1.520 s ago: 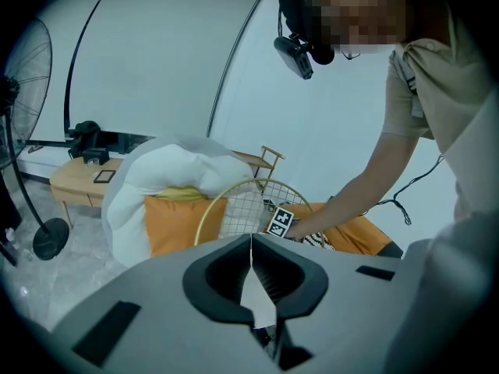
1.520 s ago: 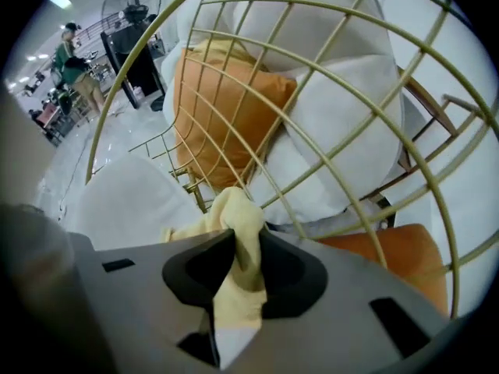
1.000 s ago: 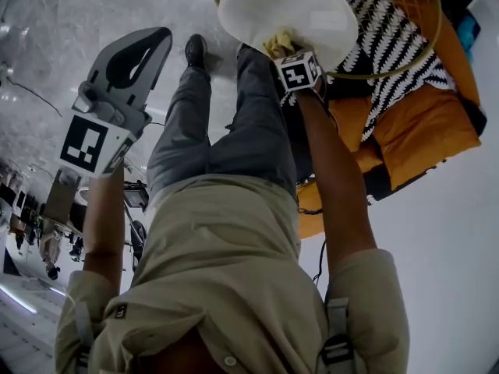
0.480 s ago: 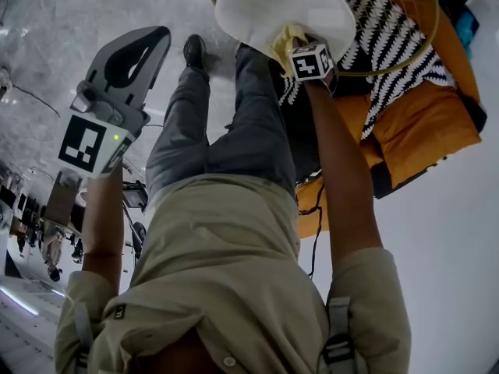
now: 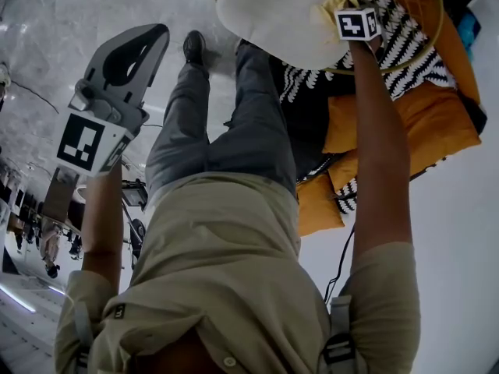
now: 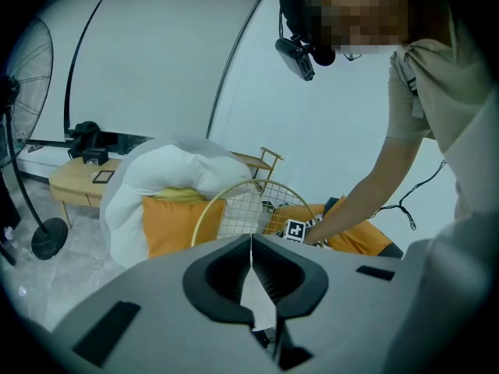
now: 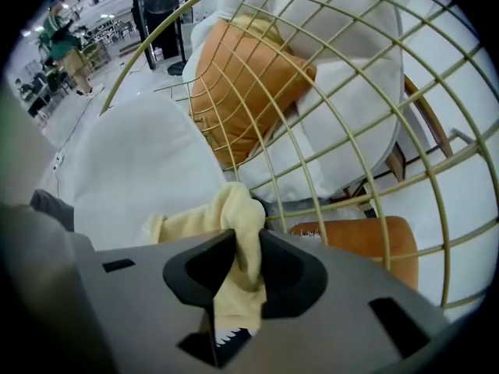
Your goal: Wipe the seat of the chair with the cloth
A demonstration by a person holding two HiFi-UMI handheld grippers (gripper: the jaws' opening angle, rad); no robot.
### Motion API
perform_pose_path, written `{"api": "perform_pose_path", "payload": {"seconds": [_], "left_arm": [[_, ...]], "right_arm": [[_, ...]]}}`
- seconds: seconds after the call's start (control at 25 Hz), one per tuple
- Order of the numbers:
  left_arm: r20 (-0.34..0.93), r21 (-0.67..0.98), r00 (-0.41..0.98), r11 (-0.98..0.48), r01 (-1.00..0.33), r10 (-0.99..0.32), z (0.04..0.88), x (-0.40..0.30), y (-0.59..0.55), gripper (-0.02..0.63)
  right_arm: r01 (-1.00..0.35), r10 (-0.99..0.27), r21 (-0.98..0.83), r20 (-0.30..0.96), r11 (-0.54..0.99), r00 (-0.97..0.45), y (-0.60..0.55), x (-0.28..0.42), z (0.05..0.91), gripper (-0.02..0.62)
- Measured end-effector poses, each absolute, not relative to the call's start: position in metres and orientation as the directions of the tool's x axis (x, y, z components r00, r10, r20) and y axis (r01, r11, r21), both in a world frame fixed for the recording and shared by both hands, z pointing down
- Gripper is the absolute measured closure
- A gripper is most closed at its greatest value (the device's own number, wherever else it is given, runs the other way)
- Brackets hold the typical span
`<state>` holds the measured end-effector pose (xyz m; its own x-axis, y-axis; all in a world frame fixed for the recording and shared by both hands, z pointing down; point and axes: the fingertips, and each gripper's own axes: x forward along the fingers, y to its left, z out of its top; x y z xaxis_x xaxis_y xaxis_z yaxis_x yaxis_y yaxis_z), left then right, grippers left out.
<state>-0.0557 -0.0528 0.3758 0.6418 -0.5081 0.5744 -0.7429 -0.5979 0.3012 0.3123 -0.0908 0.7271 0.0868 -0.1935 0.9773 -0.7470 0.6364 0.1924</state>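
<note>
Right gripper view: right gripper (image 7: pixel 243 265) fingers (image 7: pixel 295 275) clamped on yellow cloth (image 7: pixel 234 213); cloth sat against white seat (image 7: pixel 132 162), at edge beside wire chair back (image 7: pixel 343 92). Left gripper (image 6: pixel 251 249) pinched together, empty, well apart from chair. Wiping judged underway; how much of seat was covered could not be told.

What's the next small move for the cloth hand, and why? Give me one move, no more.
Probably drag the right claw leftward across the white seat, pressing down. It is shut on the yellow cloth, which sits at the seat's right edge by the gold wire backrest, so nearly all the bare seat lies to its left.
</note>
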Motion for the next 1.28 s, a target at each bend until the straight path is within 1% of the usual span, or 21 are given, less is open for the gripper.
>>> {"api": "perform_pose_path", "payload": {"seconds": [0.12, 0.2, 0.36, 0.44, 0.52, 0.68, 0.8, 1.0, 1.08, 1.2, 1.28], "left_arm": [[0.571, 0.303, 0.645, -0.600, -0.741, -0.508, 0.376, -0.056, -0.054, 0.584], [0.570, 0.303, 0.646, -0.601, -0.740, -0.508, 0.375, -0.055, -0.053, 0.584], [0.570, 0.306, 0.652, -0.607, -0.733, -0.500, 0.375, -0.049, -0.054, 0.584], [0.567, 0.310, 0.657, -0.610, -0.729, -0.497, 0.374, -0.046, -0.056, 0.584], [0.563, 0.313, 0.663, -0.615, -0.724, -0.494, 0.374, -0.044, -0.058, 0.584], [0.564, 0.311, 0.666, -0.622, -0.719, -0.488, 0.374, -0.040, -0.056, 0.584], [0.563, 0.313, 0.667, -0.621, -0.718, -0.488, 0.373, -0.038, -0.056, 0.584], [0.565, 0.315, 0.663, -0.615, -0.723, -0.491, 0.374, -0.036, -0.055, 0.584], [0.566, 0.315, 0.662, -0.614, -0.724, -0.491, 0.375, -0.037, -0.055, 0.584], [0.568, 0.315, 0.659, -0.609, -0.728, -0.493, 0.375, -0.039, -0.056, 0.584], [0.569, 0.315, 0.657, -0.607, -0.729, -0.495, 0.375, -0.040, -0.055, 0.584]], "right_arm": [[-0.757, -0.172, 0.164, 0.983, 0.632, 0.069, -0.068, 0.304, 0.727, 0.494], [-0.772, -0.138, 0.114, 0.990, 0.626, 0.034, -0.036, 0.290, 0.726, 0.495], [-0.755, 0.015, -0.063, 0.997, 0.652, -0.071, 0.067, 0.243, 0.722, 0.497], [-0.728, 0.069, -0.125, 0.992, 0.674, -0.107, 0.116, 0.219, 0.719, 0.497], [-0.713, 0.092, -0.151, 0.988, 0.685, -0.121, 0.145, 0.206, 0.715, 0.497], [-0.758, 0.114, -0.175, 0.985, 0.628, -0.133, 0.156, 0.206, 0.712, 0.497], [-0.749, 0.101, -0.137, 0.990, 0.648, -0.094, 0.141, 0.223, 0.714, 0.496], [-0.797, 0.031, 0.038, 0.997, 0.602, 0.070, 0.073, 0.291, 0.722, 0.494], [-0.780, -0.024, 0.116, 0.991, 0.615, 0.129, 0.035, 0.313, 0.724, 0.491], [-0.723, -0.146, 0.253, 0.967, 0.643, 0.208, -0.024, 0.338, 0.719, 0.492], [-0.707, -0.180, 0.287, 0.958, 0.646, 0.225, -0.047, 0.344, 0.717, 0.494]]}}
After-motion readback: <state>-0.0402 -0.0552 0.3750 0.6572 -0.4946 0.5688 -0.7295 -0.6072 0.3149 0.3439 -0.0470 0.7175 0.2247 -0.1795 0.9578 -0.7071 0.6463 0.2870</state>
